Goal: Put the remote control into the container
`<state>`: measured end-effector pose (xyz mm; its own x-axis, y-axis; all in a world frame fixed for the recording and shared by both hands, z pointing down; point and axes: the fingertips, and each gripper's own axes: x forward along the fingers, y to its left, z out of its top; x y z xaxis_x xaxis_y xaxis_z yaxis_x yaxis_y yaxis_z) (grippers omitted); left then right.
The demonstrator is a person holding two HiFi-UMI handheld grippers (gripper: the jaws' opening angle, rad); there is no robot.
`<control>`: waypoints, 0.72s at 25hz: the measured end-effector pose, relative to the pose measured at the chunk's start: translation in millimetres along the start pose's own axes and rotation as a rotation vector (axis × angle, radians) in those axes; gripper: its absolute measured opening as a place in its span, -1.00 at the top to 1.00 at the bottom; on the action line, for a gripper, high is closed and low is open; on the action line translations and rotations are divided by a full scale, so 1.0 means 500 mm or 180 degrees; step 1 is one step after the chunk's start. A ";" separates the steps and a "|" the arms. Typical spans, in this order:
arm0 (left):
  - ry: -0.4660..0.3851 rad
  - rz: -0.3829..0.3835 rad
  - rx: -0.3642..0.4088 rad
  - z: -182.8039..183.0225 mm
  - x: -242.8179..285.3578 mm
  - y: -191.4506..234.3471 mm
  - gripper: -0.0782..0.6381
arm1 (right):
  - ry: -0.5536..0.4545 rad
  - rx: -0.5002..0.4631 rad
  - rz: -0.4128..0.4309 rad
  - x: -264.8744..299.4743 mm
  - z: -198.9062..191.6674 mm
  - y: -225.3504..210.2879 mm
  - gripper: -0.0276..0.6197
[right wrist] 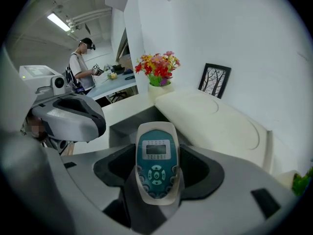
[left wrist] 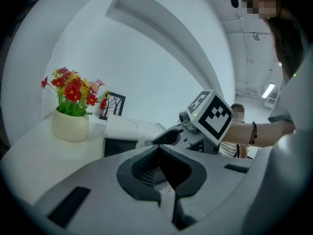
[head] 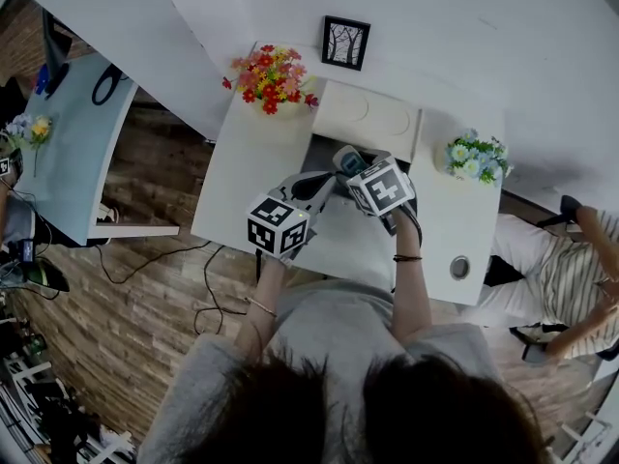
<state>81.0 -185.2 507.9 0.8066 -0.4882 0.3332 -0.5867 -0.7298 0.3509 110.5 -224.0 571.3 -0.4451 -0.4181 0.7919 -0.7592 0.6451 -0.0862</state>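
Note:
The remote control point(right wrist: 156, 163) is white with a teal face and a small screen. My right gripper point(right wrist: 157, 176) is shut on it, holding it lengthways between the jaws. In the head view the remote control point(head: 347, 161) hangs over the container's dark opening point(head: 319, 151), whose cream lid point(head: 372, 116) is tipped back behind it. The opening point(right wrist: 128, 127) lies just ahead of the remote in the right gripper view. My left gripper point(head: 322, 186) hovers beside the right one at the container's near side. Its jaws point(left wrist: 159, 169) are shut with nothing in them.
A pot of red flowers point(head: 273, 77) stands at the table's back left, with a framed picture point(head: 345, 43) against the wall. Blue and white flowers point(head: 476, 156) sit at the right and a round hole point(head: 459, 267) near the front right. A person point(head: 571, 269) sits to the right.

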 end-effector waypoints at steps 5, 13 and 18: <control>0.0078 -0.0030 -0.0054 -0.011 0.009 0.002 0.77 | 0.0206 -0.0061 -0.0037 0.028 -0.013 -0.007 0.05; 0.0118 -0.0049 -0.0110 -0.023 0.009 0.004 0.77 | 0.0435 -0.0101 -0.0086 0.065 -0.037 -0.011 0.05; 0.0150 0.0000 -0.0141 -0.029 0.005 0.012 0.77 | 0.0648 -0.0056 -0.0057 0.078 -0.062 -0.004 0.05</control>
<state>78.3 -183.8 523.6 0.8029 -0.4644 0.3736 -0.5902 -0.7074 0.3890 109.6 -221.7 621.3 -0.3251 -0.2928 0.8992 -0.7569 0.6507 -0.0618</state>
